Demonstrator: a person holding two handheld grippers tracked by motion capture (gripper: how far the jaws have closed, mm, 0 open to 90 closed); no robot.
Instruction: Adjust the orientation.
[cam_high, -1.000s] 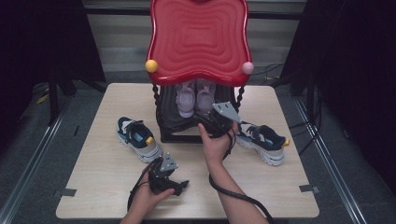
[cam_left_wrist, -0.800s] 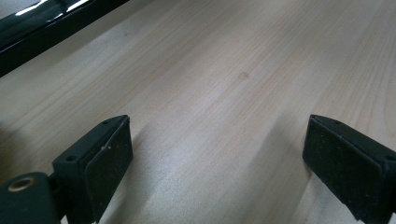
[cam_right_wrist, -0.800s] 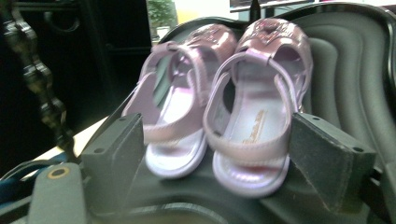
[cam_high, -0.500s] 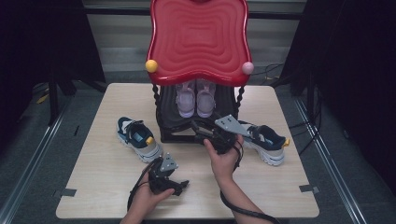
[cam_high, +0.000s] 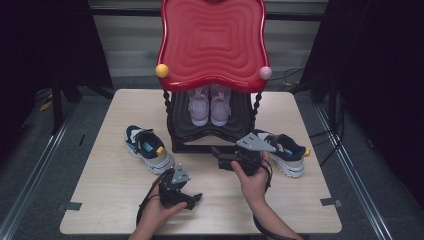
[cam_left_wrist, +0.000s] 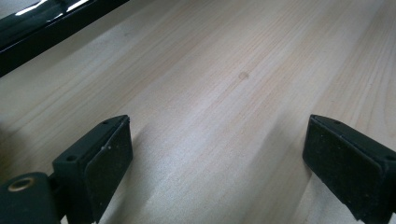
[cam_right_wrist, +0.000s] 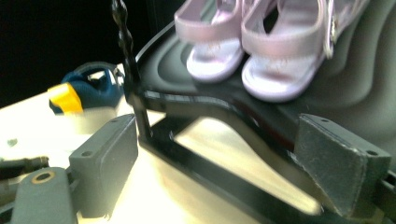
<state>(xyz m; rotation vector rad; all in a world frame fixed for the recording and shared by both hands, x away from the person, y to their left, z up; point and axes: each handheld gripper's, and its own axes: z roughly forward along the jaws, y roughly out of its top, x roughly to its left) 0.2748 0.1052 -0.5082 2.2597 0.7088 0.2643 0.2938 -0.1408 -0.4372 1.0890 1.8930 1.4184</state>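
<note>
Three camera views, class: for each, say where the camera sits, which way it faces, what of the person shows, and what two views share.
High view: above the table's near side, looking forward and down at the red-topped black shoe rack; forearms, both hands.
Left gripper view: on the left gripper, facing the light wooden table; open jaws.
Right gripper view: on the right gripper, facing the rack; open jaws.
Shared: high and right views show the pink sandals.

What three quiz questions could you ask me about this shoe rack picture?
1. True or false: the pink sandals sit on the rack under the red top.
2. How many sneakers lie on the table?
3. Which hand-held gripper is nearer the rack: A left, B right?

Key: 1 true. 2 two: the left sneaker and the right sneaker. 3 B.
</note>
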